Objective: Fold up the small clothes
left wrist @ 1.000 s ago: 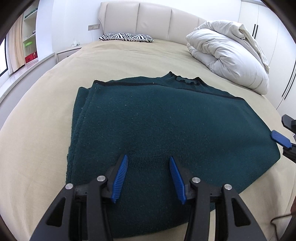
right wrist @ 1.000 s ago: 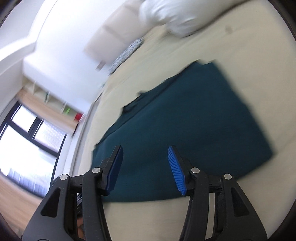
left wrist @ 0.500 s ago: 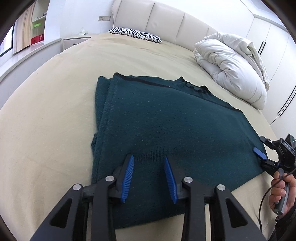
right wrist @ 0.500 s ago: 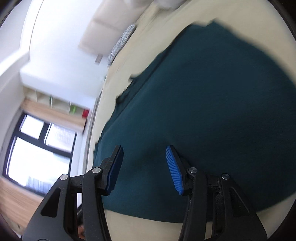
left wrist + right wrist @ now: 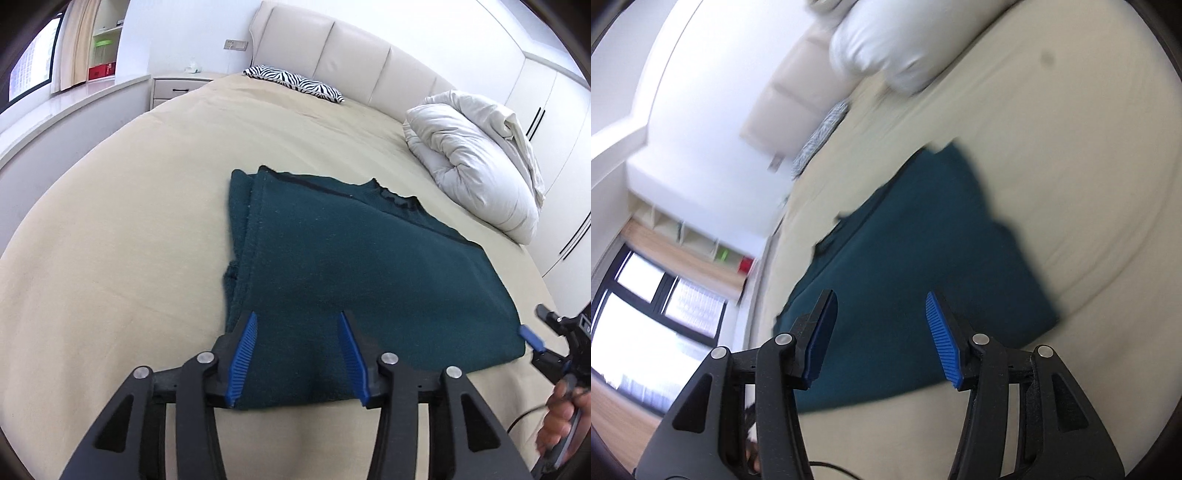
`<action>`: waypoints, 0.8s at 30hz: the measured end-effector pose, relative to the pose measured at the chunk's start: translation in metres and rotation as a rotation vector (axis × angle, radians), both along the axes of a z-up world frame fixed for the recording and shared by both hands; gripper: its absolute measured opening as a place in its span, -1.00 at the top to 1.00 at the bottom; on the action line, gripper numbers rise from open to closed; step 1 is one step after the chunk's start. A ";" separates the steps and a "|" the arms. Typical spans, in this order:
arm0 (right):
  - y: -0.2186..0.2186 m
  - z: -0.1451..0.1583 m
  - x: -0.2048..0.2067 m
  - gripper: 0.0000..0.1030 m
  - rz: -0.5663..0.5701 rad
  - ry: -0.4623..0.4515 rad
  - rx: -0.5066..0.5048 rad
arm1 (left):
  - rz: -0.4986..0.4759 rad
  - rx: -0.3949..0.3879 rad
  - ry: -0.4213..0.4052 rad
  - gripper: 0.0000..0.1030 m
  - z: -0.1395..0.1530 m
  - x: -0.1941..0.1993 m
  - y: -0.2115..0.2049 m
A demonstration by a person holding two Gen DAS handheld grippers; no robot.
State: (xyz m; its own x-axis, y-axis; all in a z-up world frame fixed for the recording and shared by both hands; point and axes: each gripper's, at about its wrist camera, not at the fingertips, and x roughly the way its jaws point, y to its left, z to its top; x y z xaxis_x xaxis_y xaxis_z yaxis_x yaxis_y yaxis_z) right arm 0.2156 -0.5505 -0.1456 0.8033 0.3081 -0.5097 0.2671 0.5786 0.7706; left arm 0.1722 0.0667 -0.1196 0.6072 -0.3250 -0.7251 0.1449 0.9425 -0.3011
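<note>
We hover the left gripper (image 5: 297, 354), jaws just reopened and empty, over the near hem of the green sweater (image 5: 354, 273), right gripper (image 5: 879, 339) parted alongside.

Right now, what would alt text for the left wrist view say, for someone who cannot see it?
A dark green sweater lies folded flat on a beige bed, with the left gripper open just above its near edge. The right gripper is at its right corner; a white duvet is bundled beyond.

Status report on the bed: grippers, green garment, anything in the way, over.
Left gripper open, jaws just reopened, nothing gripped. Right gripper open. Dark green knitted sweater lies part-folded, flat. Nothing in the way.
</note>
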 end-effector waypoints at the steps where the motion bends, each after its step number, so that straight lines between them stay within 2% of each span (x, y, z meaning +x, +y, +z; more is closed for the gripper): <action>1: 0.018 0.002 0.007 0.04 0.061 -0.001 0.009 | -0.009 0.009 -0.001 0.03 0.000 -0.001 -0.003; 4: 0.075 -0.004 0.029 0.04 0.228 0.004 0.050 | -0.032 0.039 0.015 0.03 -0.008 -0.002 -0.012; 7: 0.120 -0.022 0.049 0.04 0.340 0.037 0.117 | -0.031 0.074 0.050 0.03 -0.022 -0.001 -0.015; 10: 0.143 -0.040 0.062 0.05 0.389 0.082 0.116 | -0.045 0.095 0.044 0.03 -0.026 -0.001 -0.016; 14: 0.117 -0.056 0.060 0.12 0.330 0.082 0.169 | -0.052 0.120 0.044 0.03 -0.029 -0.002 -0.019; 16: 0.096 -0.057 0.044 0.13 0.278 0.074 0.161 | -0.049 0.127 0.045 0.03 -0.030 -0.002 -0.020; 20: 0.034 -0.058 0.016 0.13 0.112 0.067 0.161 | -0.045 0.134 0.049 0.03 -0.030 -0.002 -0.021; 24: -0.023 -0.050 -0.016 0.09 -0.052 0.074 0.101 | -0.045 0.136 0.050 0.03 -0.031 -0.002 -0.022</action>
State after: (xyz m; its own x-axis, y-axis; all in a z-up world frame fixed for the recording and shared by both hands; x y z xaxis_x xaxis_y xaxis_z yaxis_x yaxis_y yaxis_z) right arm 0.1998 -0.5740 -0.1957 0.7808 0.3202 -0.5365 0.3527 0.4829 0.8015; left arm 0.1702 0.0450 -0.1505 0.5566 -0.2473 -0.7931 0.1756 0.9681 -0.1786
